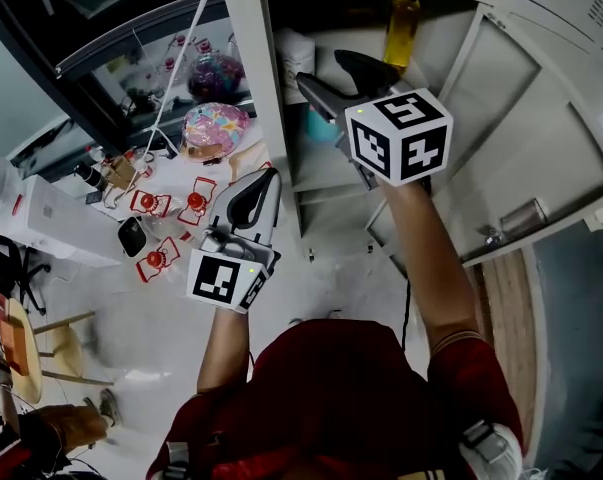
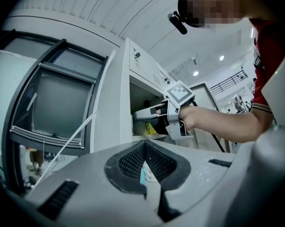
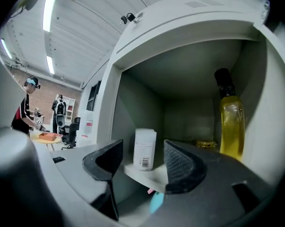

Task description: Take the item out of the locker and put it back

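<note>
The right gripper (image 3: 143, 157) holds its jaws wide apart with nothing pressed between them. They frame the white bottle (image 3: 145, 143), which stands upright at the front edge of the upper shelf (image 3: 149, 175) inside the locker (image 3: 133, 74). With the bottle so near the lip, a glancing pad could tip it off. A wide approach might knock the tall yellow bottle (image 3: 231, 126) at the right. The left gripper (image 2: 143, 145), jaws together and empty, hangs outside the locker. The right forearm (image 1: 436, 268) reaches level into the opening.
</note>
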The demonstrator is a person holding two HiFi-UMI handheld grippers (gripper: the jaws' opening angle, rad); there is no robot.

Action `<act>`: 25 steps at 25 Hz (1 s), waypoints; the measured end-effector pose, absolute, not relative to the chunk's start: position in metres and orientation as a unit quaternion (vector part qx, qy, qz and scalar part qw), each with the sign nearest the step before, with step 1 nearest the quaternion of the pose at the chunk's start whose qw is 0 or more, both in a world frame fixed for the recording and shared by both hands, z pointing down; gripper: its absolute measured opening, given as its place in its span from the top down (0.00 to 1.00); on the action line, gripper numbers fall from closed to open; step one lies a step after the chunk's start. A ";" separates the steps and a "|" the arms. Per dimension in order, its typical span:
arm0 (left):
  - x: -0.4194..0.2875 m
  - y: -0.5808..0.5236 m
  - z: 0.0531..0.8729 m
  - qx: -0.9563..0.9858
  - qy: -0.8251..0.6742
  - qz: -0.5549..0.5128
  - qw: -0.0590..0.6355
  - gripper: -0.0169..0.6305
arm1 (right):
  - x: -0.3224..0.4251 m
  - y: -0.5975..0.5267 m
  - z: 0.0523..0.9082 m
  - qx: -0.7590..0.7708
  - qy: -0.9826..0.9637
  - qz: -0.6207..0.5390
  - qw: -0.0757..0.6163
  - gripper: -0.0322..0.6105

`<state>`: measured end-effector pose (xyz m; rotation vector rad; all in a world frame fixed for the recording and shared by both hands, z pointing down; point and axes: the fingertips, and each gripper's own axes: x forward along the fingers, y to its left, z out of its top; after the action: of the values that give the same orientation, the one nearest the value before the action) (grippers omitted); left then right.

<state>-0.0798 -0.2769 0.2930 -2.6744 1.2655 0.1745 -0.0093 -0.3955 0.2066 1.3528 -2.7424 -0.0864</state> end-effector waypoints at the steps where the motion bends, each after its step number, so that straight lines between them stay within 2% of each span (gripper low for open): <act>1: -0.080 -0.276 0.293 -0.899 0.425 0.058 0.089 0.96 | -0.010 -0.393 0.208 0.441 -0.896 -0.027 0.040 0.54; 13: -0.079 -0.265 0.292 -0.897 0.428 0.058 0.091 0.96 | -0.017 -0.342 0.231 0.421 -0.906 -0.037 0.010 0.58; 25: -0.073 -0.260 0.299 -0.897 0.430 0.056 0.085 0.96 | -0.012 -0.304 0.269 0.407 -0.913 -0.012 -0.011 0.73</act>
<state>-0.0727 -0.2601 0.2989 -2.6762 1.2812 0.1662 -0.0125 -0.3044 0.2692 1.2891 -2.8899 -0.0364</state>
